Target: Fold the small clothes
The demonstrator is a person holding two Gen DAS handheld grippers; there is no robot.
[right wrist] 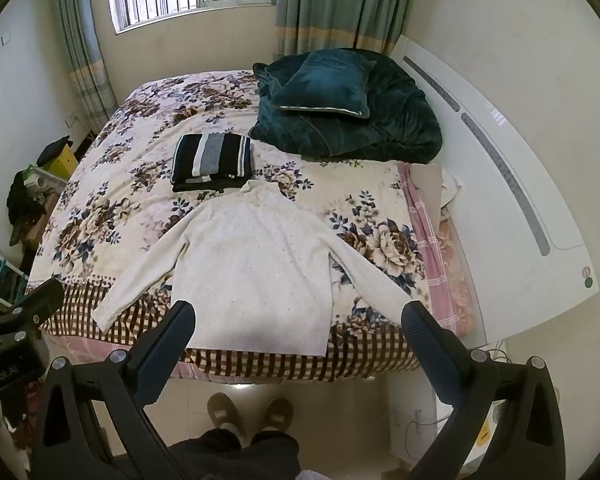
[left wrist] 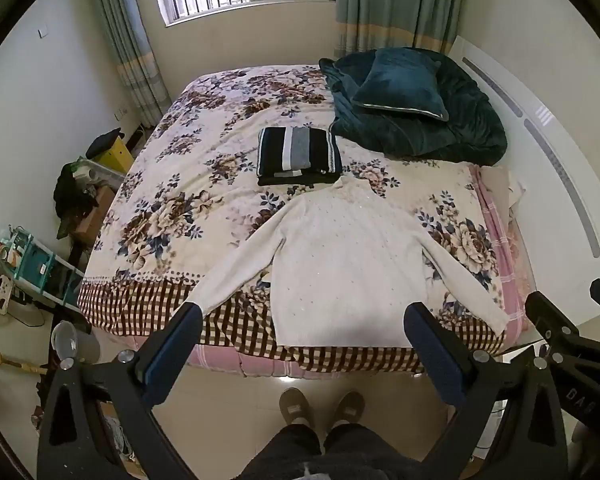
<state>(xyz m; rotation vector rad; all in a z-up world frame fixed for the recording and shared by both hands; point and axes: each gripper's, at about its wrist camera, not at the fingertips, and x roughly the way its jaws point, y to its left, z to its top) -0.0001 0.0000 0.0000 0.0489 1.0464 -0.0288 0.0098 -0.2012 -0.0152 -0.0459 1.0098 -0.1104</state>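
Observation:
A white knit sweater (left wrist: 340, 260) (right wrist: 256, 264) lies flat on the floral bedspread (left wrist: 188, 184) (right wrist: 112, 184), its sleeves spread out to both sides and its hem at the near edge of the bed. Behind its collar sits a folded black, grey and white striped garment (left wrist: 298, 154) (right wrist: 212, 162). My left gripper (left wrist: 304, 312) hovers open above the near bed edge, over the sweater's hem, holding nothing. Likewise open and empty, my right gripper (right wrist: 298, 310) hangs over the same hem. Neither touches the cloth.
A dark teal blanket with a matching pillow (left wrist: 404, 80) (right wrist: 328, 84) is heaped at the head of the bed by the white headboard (left wrist: 548, 152). Boxes and clutter (left wrist: 92, 184) crowd the floor on the left. A person's slippered feet (left wrist: 320, 408) stand on the tiled floor.

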